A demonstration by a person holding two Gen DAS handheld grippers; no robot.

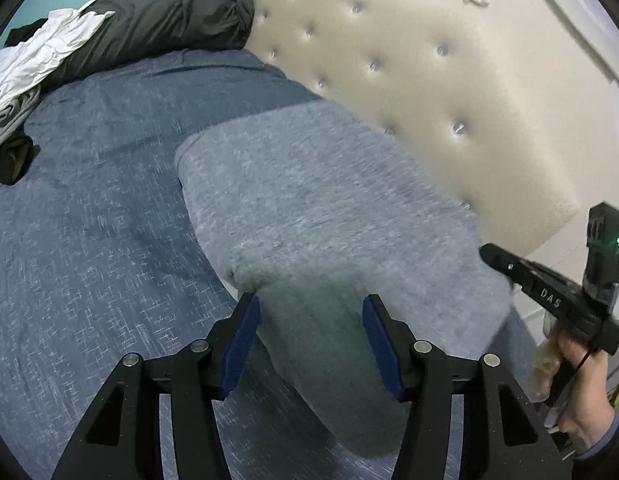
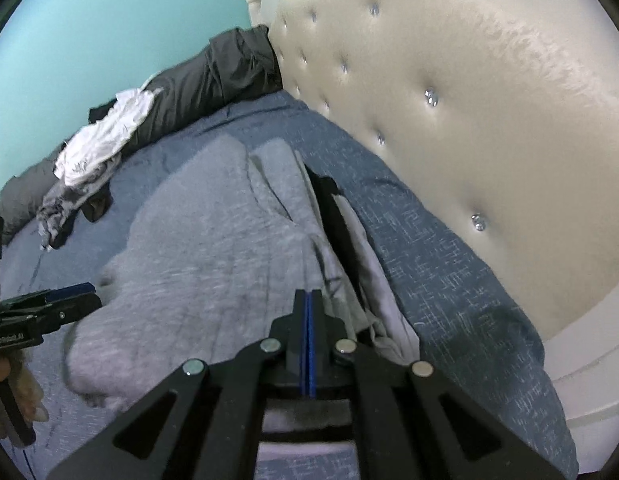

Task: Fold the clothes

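Writing: "DAS" in pale letters on the right gripper point(image 1: 485, 254) body, seen at 3 o'clock in the left wrist view; print on the left gripper's side is too blurred to read.
Left gripper point(image 1: 309, 312): blue pads point(image 1: 245, 332) spread apart — a fold of the grey garment point(image 1: 309, 192) lies between them; contact cannot be told.
Right gripper: clenched, pads pressed together, nothing visibly pinched.
Grey garment: heathered, partly folded, on the blue bedspread point(image 1: 89, 240) beside the tufted headboard point(image 1: 449, 100) — dark lining shows at its 2 o'clock edge.
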